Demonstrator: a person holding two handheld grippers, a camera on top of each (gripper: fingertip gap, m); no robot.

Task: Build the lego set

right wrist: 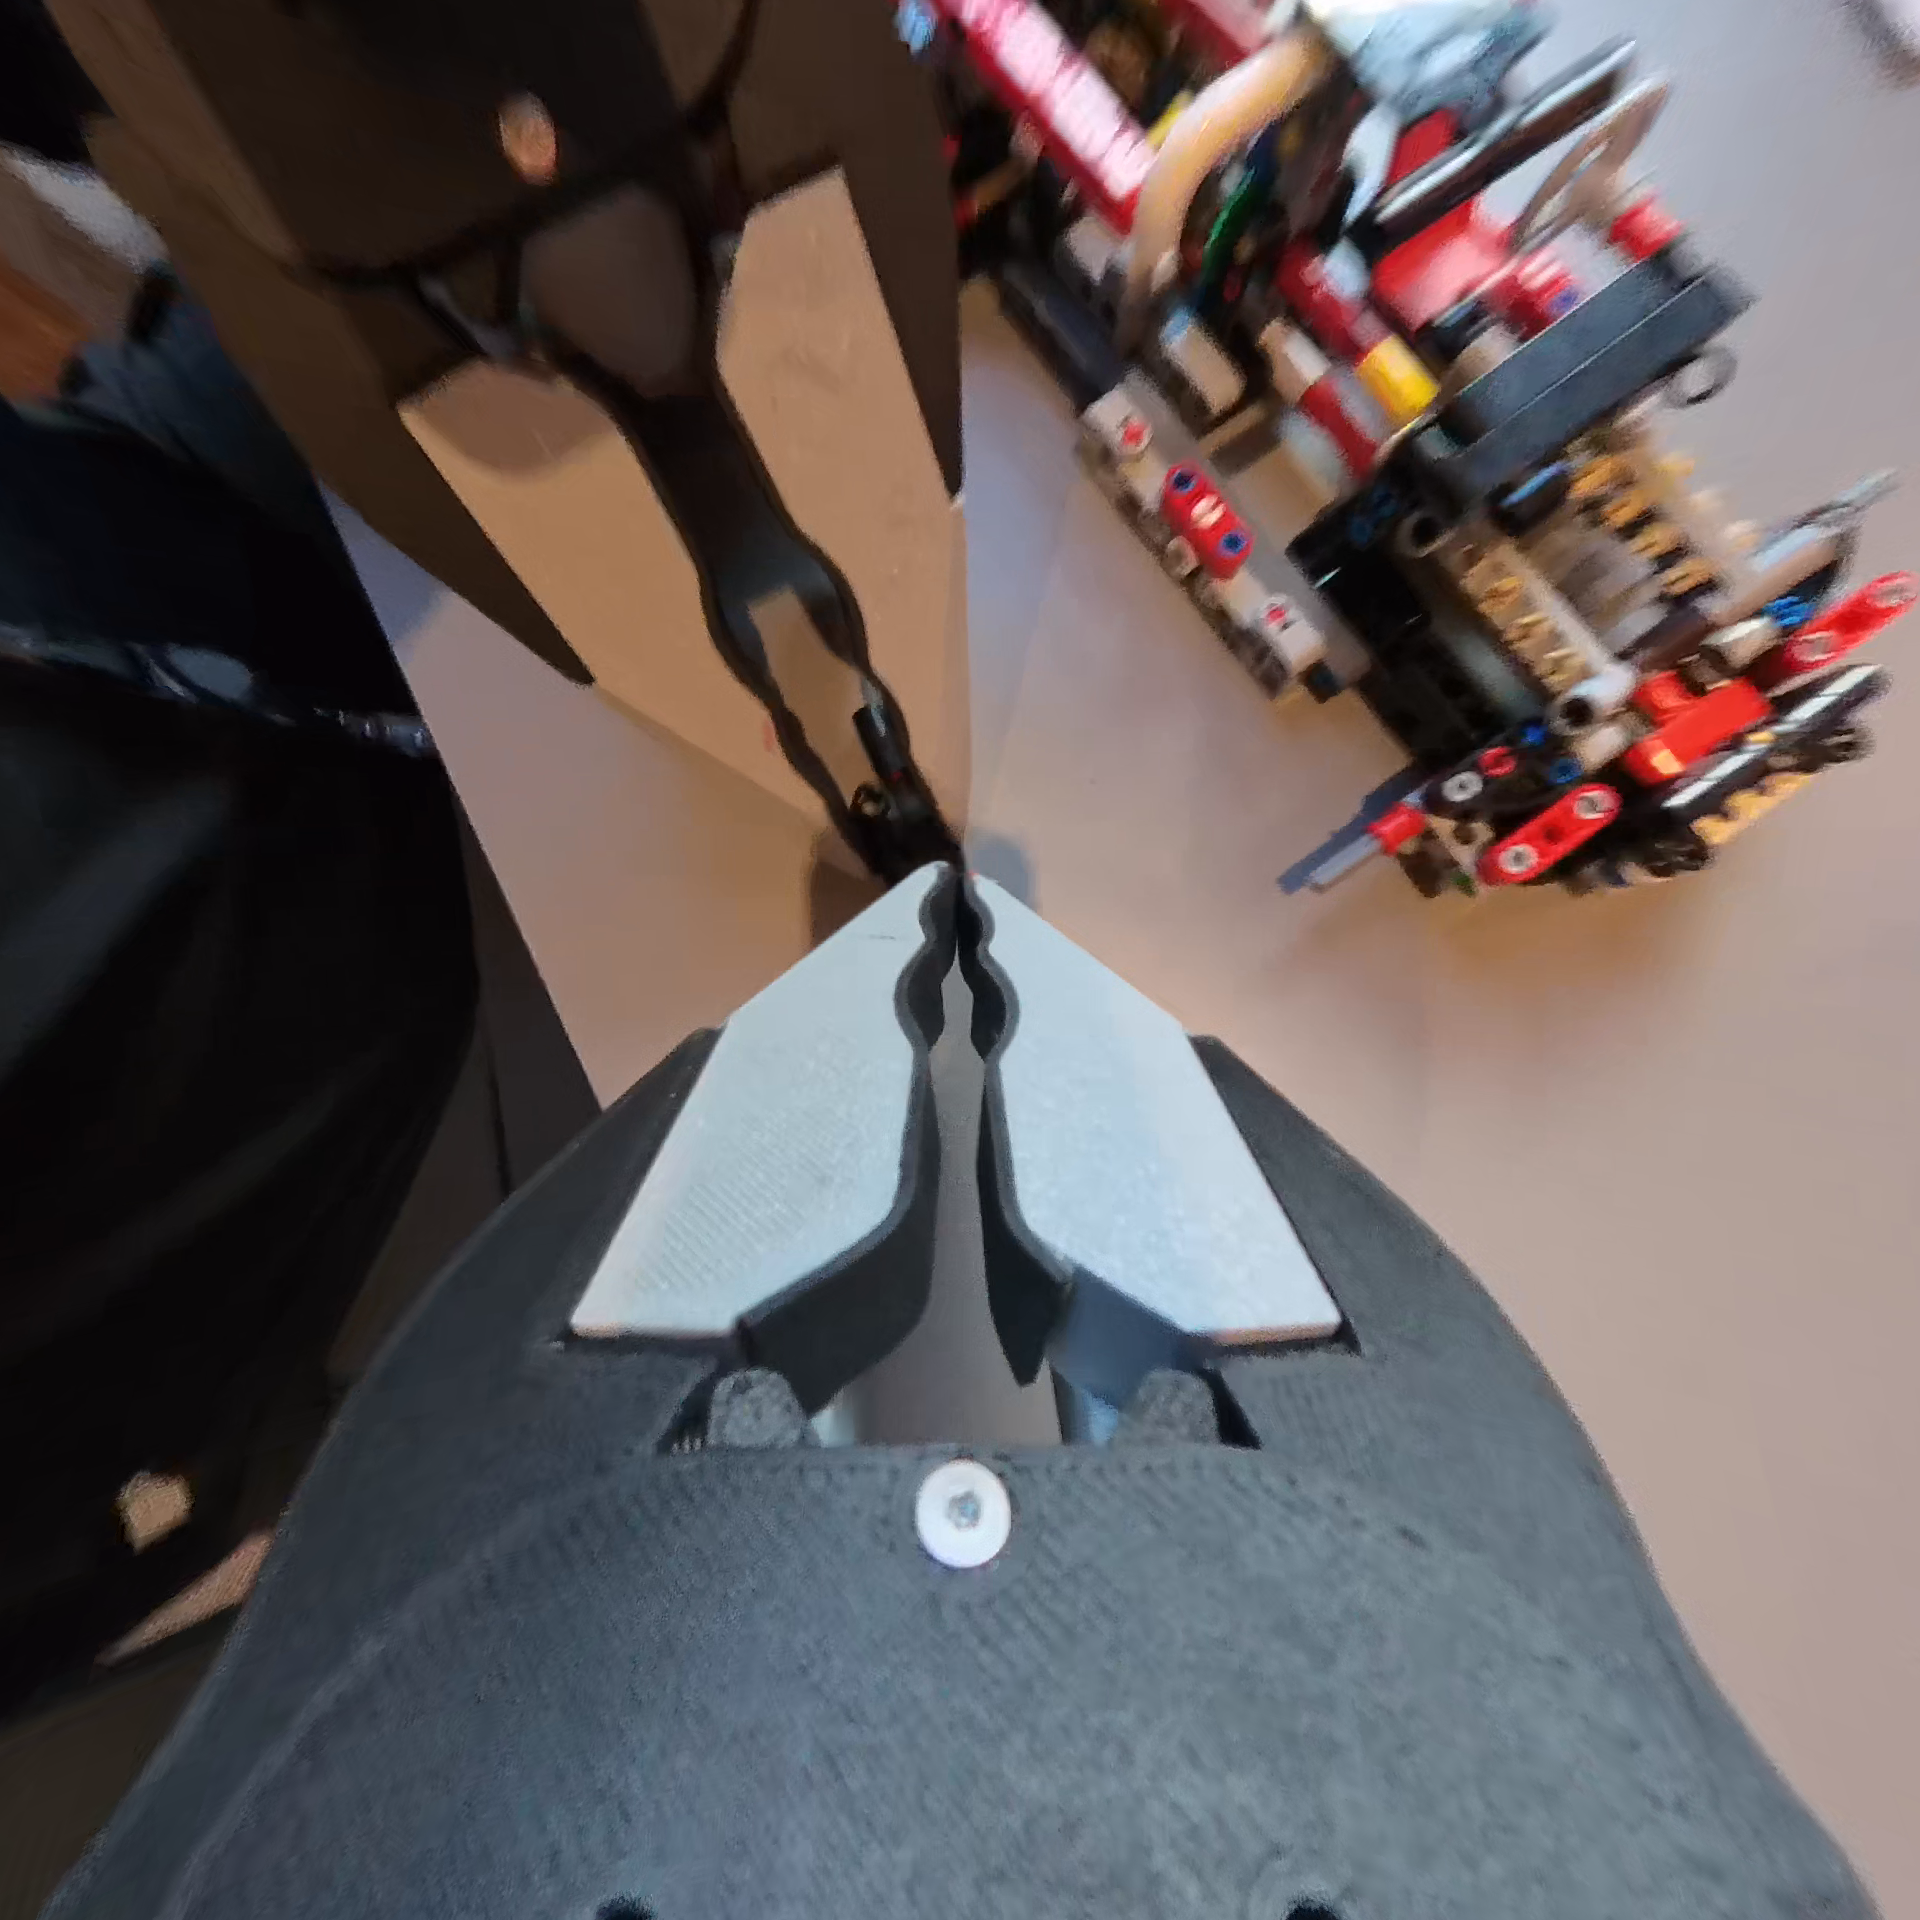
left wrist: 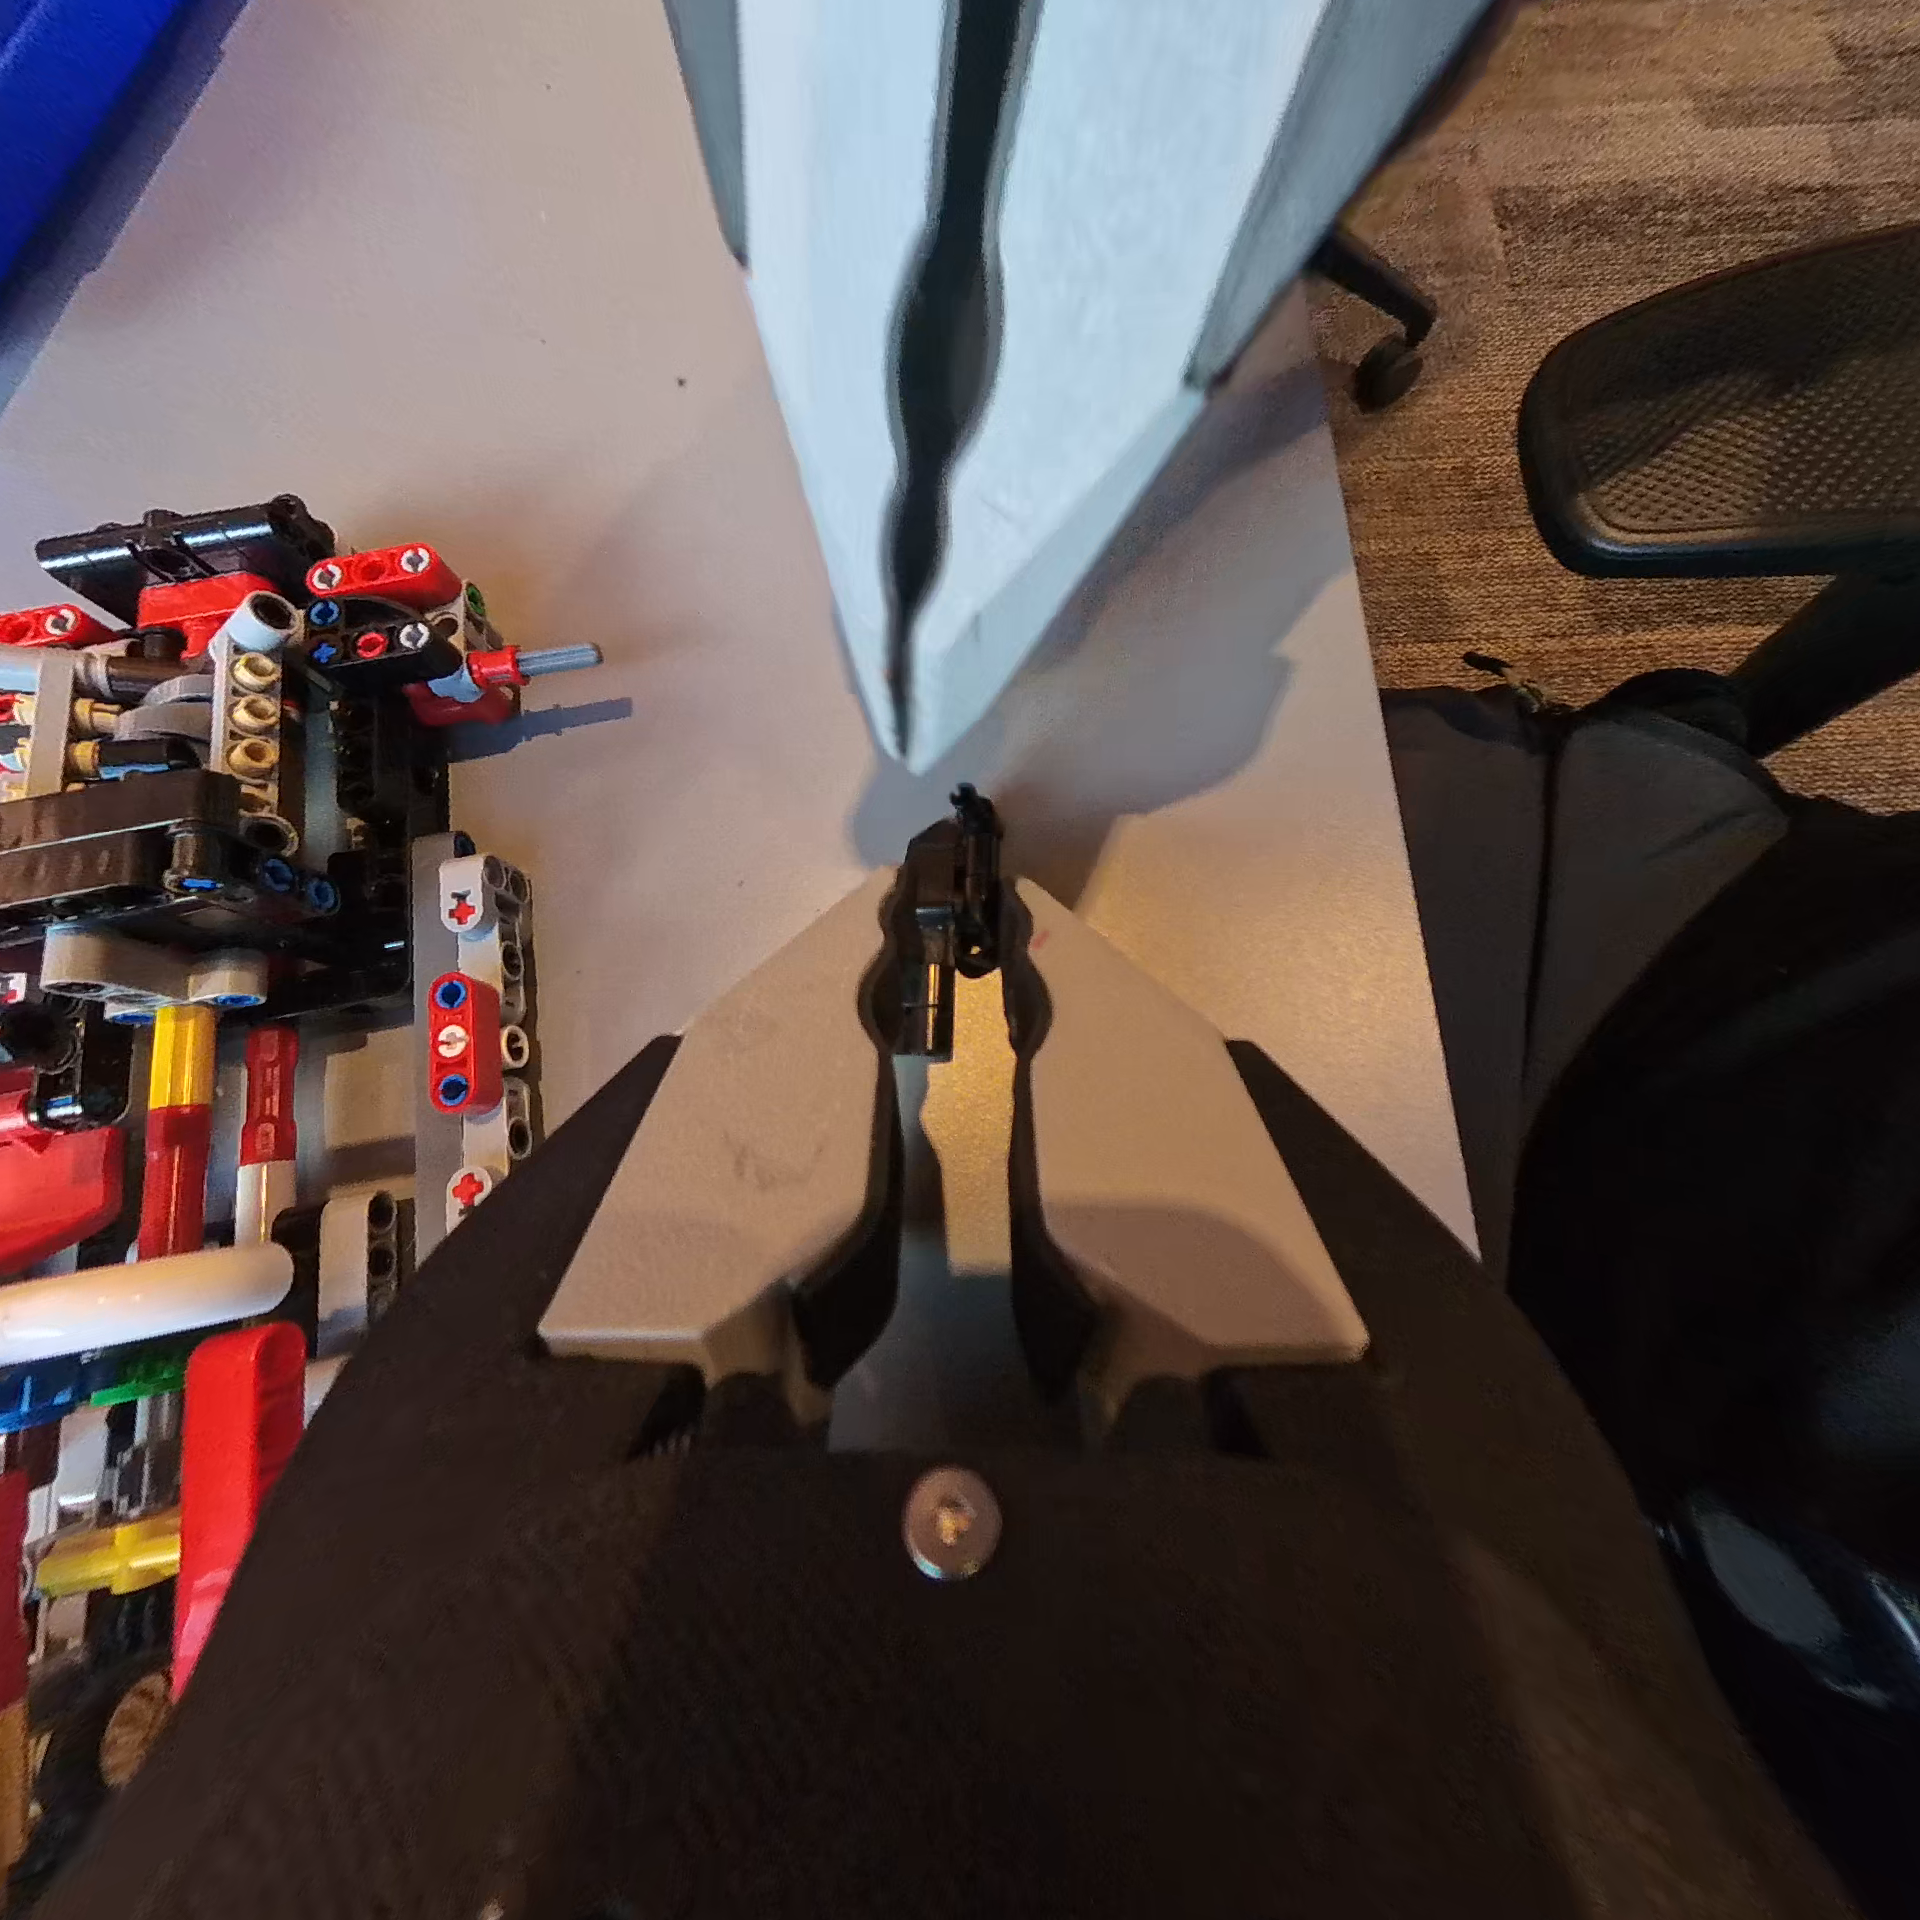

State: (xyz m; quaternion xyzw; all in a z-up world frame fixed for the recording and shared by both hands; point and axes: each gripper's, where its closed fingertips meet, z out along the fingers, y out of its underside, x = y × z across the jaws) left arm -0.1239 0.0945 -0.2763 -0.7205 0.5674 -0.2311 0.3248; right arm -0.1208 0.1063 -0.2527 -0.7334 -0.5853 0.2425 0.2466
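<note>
— What does the Lego model (left wrist: pixel 239 935) look like?
— A dense Technic build of black, grey, red, white and yellow beams with blue pins, standing on the pale desk (left wrist: pixel 520 312), well left of the left tongs (left wrist: pixel 951 904).
— And the tongs?
— The left tongs pinch a small black connector piece (left wrist: pixel 951 935). The right tongs (right wrist: pixel 958 883) are pressed closed, tips just at that piece.
— Any writing?
— A red printed strip on the model; too small to make out.

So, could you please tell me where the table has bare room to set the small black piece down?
Bare table lies beyond the lego model, and between it and both tools. The model's side is crowded.
</note>
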